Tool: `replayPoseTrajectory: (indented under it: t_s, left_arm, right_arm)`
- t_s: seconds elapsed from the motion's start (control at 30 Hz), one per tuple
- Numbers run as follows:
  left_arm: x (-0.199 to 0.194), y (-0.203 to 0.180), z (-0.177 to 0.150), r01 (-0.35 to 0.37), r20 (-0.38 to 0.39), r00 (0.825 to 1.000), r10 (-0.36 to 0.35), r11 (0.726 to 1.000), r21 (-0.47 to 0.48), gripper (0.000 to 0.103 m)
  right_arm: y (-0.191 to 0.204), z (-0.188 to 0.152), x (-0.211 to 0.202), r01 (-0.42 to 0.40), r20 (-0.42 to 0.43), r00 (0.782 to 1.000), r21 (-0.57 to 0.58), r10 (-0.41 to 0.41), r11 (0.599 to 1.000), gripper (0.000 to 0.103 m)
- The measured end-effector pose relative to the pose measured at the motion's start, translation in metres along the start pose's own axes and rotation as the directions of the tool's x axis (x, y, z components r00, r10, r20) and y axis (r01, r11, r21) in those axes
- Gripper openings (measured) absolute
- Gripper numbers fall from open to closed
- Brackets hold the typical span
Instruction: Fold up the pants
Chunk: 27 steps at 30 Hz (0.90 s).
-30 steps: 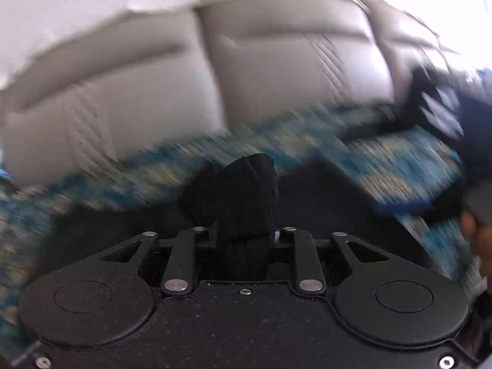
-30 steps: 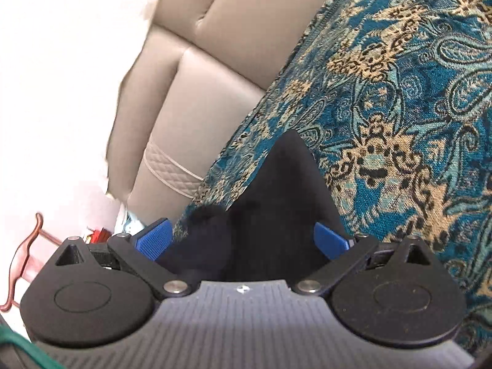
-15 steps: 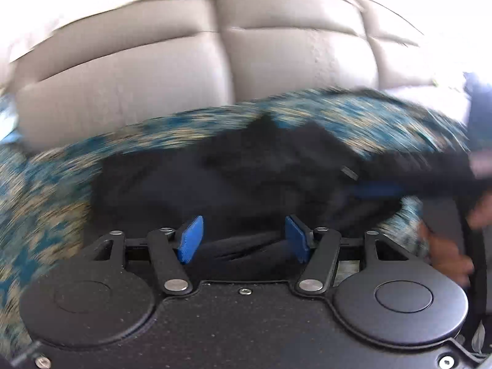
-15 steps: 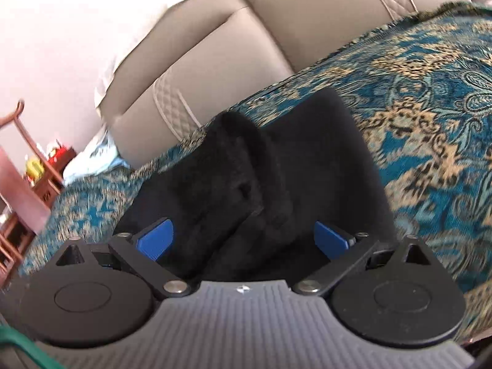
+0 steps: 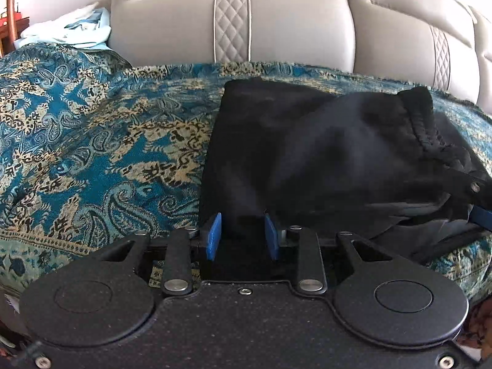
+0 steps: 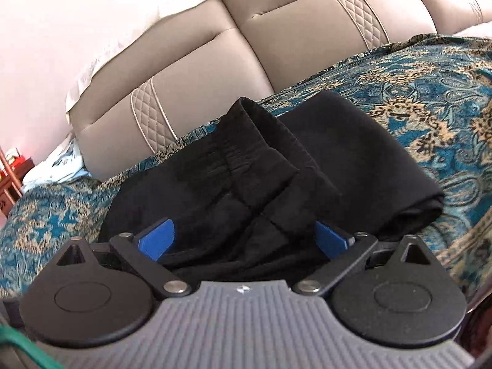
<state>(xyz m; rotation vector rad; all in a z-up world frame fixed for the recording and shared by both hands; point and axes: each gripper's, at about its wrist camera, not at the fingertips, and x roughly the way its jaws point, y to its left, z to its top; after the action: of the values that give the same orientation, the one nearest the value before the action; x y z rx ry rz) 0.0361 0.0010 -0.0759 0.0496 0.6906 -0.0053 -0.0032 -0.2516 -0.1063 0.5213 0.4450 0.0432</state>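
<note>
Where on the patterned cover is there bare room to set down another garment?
Free: patterned cover left of the black pants, up to the light cloth; also right of them in the right wrist view. Crowded: the middle, under the pants.

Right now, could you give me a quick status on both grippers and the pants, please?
Left gripper closing, black cloth between pads. Right gripper open wide over the waistband. Pants bunched on patterned throw. Nothing in the way.

Left gripper (image 5: 243, 235), lower centre of frame: jaws closing, black cloth between. Right gripper (image 6: 246, 240): jaws spread wide.
</note>
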Motion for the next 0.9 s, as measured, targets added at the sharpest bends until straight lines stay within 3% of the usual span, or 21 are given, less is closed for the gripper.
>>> replayPoseTrajectory:
  t_s: [0.17, 0.27, 0.33, 0.4, 0.5, 0.57, 0.7, 0.9]
  left_arm:
    - [0.003, 0.004, -0.001, 0.019, -0.015, 1.0, -0.019, 1.0, -0.023, 0.03]
    - [-0.005, -0.002, 0.003, 0.022, -0.026, 0.999, -0.023, 1.0, -0.006, 0.03]
    - [-0.009, -0.005, 0.009, 0.041, -0.023, 0.999, -0.041, 0.999, 0.009, 0.03]
    - [-0.015, -0.006, 0.014, 0.072, -0.005, 0.997, -0.072, 0.997, 0.012, 0.03]
    - [-0.025, -0.01, 0.021, 0.104, 0.037, 0.994, -0.106, 0.994, 0.041, 0.03]
    - [-0.029, -0.016, 0.027, 0.123, 0.064, 0.99, -0.129, 0.989, 0.086, 0.03]
    - [-0.021, -0.032, 0.051, 0.124, 0.1, 0.985, -0.14, 0.981, 0.147, 0.031]
    - [0.013, -0.06, 0.082, 0.103, 0.127, 0.983, -0.13, 0.974, 0.2, 0.031]
  right_arm:
    - [0.003, 0.016, 0.026, 0.051, 0.026, 0.998, 0.079, -0.053, 0.996, 0.101]
    - [0.013, 0.031, 0.044, 0.14, 0.008, 0.99, 0.042, -0.141, 0.989, 0.077]
    - [0.02, 0.04, 0.053, 0.218, -0.012, 0.976, -0.017, -0.218, 0.976, 0.05]
    - [0.017, 0.049, 0.053, 0.216, -0.015, 0.976, -0.038, -0.216, 0.976, 0.034]
    - [0.012, 0.052, 0.036, 0.23, 0.044, 0.973, -0.078, -0.228, 0.97, 0.032]
    - [0.009, 0.046, 0.022, 0.276, 0.103, 0.959, -0.127, -0.264, 0.953, 0.032]
    - [-0.005, 0.039, 0.011, 0.345, 0.124, 0.936, -0.15, -0.328, 0.927, 0.034]
    - [-0.018, 0.038, 0.011, 0.321, 0.13, 0.944, -0.158, -0.303, 0.934, 0.04]
